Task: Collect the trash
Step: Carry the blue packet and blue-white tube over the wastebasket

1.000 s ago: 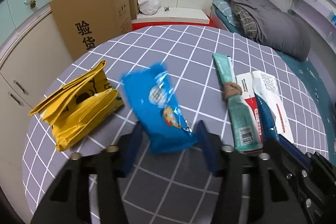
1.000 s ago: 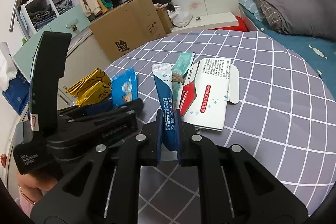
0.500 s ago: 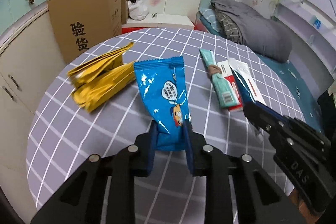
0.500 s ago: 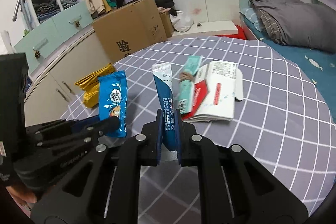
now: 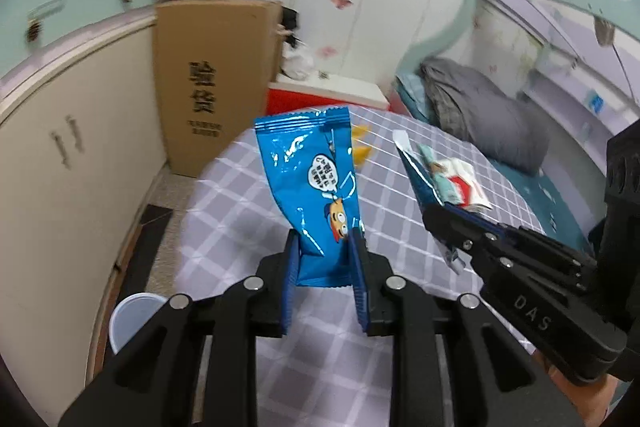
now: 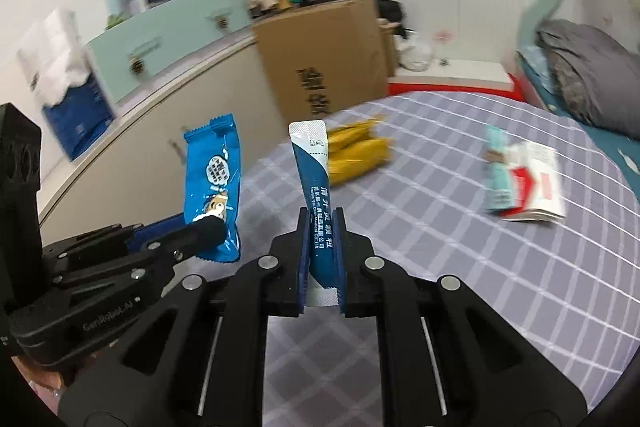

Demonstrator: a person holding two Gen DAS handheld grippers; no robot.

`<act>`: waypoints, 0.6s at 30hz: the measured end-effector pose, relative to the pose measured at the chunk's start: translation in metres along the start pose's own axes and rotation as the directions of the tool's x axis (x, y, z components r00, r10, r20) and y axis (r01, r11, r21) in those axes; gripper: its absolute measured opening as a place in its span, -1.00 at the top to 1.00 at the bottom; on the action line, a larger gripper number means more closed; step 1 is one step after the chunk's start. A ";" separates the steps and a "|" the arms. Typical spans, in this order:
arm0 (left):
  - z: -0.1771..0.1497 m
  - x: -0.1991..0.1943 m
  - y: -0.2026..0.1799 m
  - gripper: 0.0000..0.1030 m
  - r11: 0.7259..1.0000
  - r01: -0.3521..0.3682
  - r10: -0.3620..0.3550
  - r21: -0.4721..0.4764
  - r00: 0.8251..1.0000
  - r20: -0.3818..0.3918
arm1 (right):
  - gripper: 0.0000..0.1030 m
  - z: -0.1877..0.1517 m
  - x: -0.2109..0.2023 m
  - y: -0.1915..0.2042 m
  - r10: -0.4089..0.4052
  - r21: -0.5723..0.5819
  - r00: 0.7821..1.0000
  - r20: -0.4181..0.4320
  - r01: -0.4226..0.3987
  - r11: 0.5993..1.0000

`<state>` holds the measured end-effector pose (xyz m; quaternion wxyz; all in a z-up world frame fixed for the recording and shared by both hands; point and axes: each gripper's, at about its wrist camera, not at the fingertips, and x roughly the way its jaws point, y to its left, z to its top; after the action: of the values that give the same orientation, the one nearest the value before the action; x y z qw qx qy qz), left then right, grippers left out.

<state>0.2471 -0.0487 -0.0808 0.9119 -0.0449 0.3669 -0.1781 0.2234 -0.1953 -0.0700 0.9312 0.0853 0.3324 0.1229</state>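
Checked table [image 6: 460, 227], both jaws gripping wrappers

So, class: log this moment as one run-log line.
left gripper: shut on snack wrapper | right gripper: shut on sachet | both lifted off table

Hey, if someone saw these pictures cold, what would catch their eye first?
Two wrappers held upright in the foreground: a bright blue snack wrapper clamped in the left gripper, and a slim dark blue sachet pinched in the right gripper. Behind them on the checked table lies a yellow bag.
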 end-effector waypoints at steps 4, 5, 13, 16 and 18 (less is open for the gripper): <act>-0.013 -0.028 0.048 0.55 0.996 -0.074 0.075 -0.050 0.997 0.027 | 0.78 -0.004 0.016 0.059 0.072 -0.060 0.997 -0.026 -0.073 0.996; -0.016 -0.033 0.061 0.55 0.994 -0.089 0.091 -0.066 0.995 0.029 | 0.78 -0.006 0.021 0.070 0.088 -0.071 0.995 -0.035 -0.091 0.993; -0.061 -0.057 0.184 0.55 0.948 -0.233 0.233 -0.218 0.972 -0.026 | 0.78 -0.040 0.084 0.175 0.201 -0.163 0.964 -0.174 -0.229 0.960; -0.084 -0.054 0.225 0.55 0.922 -0.277 0.265 -0.270 0.961 -0.081 | 0.78 -0.060 0.111 0.206 0.215 -0.187 0.948 -0.234 -0.261 0.947; -0.100 -0.048 0.248 0.55 0.903 -0.306 0.283 -0.301 0.952 -0.119 | 0.78 -0.072 0.130 0.221 0.216 -0.196 0.938 -0.273 -0.273 0.942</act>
<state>0.2188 0.2046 -0.1747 0.8955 -0.1278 0.4258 0.0211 0.2366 0.0587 -0.1493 0.8633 0.0017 0.4160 0.2858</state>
